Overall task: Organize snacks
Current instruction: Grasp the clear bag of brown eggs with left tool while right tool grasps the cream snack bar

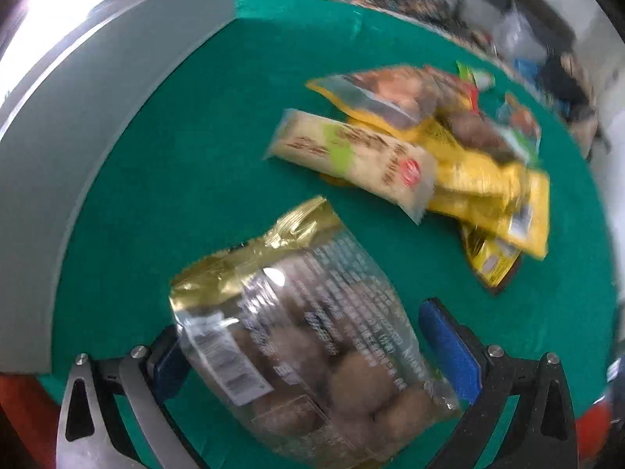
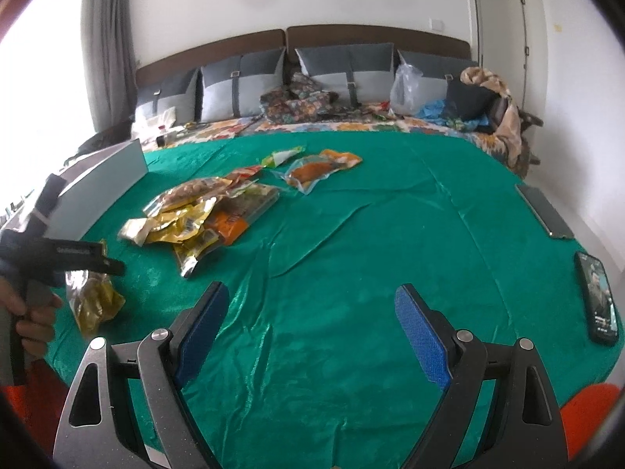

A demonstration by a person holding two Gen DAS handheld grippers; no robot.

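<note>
A clear bag with a gold top, full of round brown snacks (image 1: 312, 336), sits between the fingers of my left gripper (image 1: 300, 318), which is shut on it and holds it above the green cloth (image 1: 195, 156). The right wrist view shows the same bag (image 2: 93, 301) hanging below the left gripper (image 2: 113, 264). A pile of snack packets (image 1: 449, 164) lies ahead to the right, with a cream packet (image 1: 351, 156) nearest. My right gripper (image 2: 312, 293) is open and empty over bare cloth. The pile (image 2: 195, 211) lies to its front left.
A grey box wall (image 1: 97, 136) stands along the left edge of the cloth, also visible from the right wrist (image 2: 101, 179). An orange vacuum packet (image 2: 316, 168) lies apart from the pile. Two phones (image 2: 597, 297) (image 2: 545, 211) lie at the right edge. A cluttered bed with pillows (image 2: 343, 74) lies behind.
</note>
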